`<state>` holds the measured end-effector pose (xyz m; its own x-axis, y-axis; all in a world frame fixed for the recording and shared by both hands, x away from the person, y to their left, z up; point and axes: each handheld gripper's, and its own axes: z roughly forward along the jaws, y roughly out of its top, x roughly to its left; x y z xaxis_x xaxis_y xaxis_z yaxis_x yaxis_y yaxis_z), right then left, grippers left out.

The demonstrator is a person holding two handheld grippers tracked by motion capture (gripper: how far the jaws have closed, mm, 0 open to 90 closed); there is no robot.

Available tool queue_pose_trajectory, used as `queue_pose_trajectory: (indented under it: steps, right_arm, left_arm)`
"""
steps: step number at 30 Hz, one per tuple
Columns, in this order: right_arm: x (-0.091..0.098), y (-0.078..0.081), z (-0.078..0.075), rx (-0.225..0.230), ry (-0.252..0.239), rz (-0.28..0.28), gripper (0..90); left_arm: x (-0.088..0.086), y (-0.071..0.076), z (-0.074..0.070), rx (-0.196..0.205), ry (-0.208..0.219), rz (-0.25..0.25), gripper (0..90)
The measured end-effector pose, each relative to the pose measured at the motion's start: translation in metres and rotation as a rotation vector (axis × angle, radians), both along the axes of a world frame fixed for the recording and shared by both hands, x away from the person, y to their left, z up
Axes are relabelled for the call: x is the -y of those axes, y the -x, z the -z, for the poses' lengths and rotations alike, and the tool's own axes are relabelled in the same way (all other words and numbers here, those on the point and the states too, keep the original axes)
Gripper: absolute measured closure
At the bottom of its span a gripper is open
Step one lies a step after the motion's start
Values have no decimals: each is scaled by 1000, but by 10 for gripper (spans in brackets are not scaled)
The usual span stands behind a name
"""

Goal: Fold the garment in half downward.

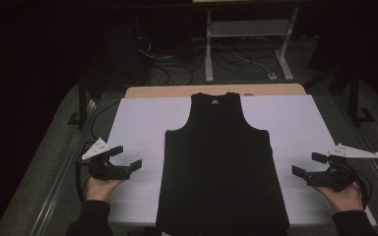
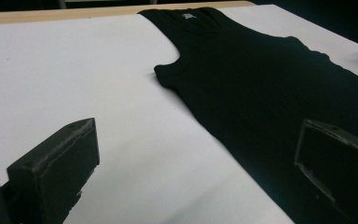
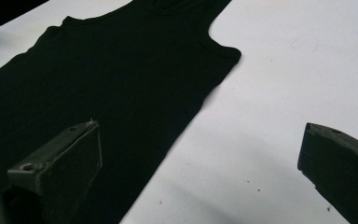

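The left claw (image 1: 127, 156) hangs over the left part of the white sheet (image 1: 138, 123), its jaws spread wide with nothing between them, pointing in toward the middle of the table. A hand (image 1: 98, 187) in a dark sleeve holds it from the near edge, and a grey three-cornered plate sits on top of it. In the left gripper view the two black jaws stand far apart, one over bare white sheet, the other over dark cloth.

The right claw (image 1: 306, 164) mirrors it over the right part of the sheet, jaws equally wide and empty, pointing in toward the middle, held by the other hand (image 1: 347, 196).

Between the two claws lies the black tank top (image 1: 221, 167), spread flat on the sheet, neck and straps toward the far side, hem at the near edge of the table. Neither claw touches it; each stays just beside its side seam. A small pale label shows inside the neckline.

The sheet covers most of the table (image 1: 216, 90), whose wooden top shows as a strip along the far edge. Beyond it, on the dim floor, stand a metal frame (image 1: 248, 44) and loose cables (image 1: 177, 69).
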<state>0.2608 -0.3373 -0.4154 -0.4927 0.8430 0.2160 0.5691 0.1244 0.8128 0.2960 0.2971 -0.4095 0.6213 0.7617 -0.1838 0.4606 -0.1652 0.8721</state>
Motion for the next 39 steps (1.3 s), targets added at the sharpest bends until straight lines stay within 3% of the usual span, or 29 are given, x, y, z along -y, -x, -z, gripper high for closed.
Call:
queue_pose_trajectory:
  steps: [13,17,28,31,39]
  right_arm:
    - [-1,2,-3,5,-9,-6,0]
    - [-3,2,-6,7,-6,-15,0]
    - [-6,-1,-17,7,0,-18,0]
    - [-7,-5,-21,10,22,-24,0]
    - [-12,-9,-26,11,46,-39,0]
  left_arm:
    - [1,1,-3,15,-15,9,0]
    - [3,3,-7,22,13,23,0]
    - [13,3,-17,36,-56,41,0]
    - [14,2,-19,26,-74,46,0]
    - [13,-2,-22,19,-84,52,0]
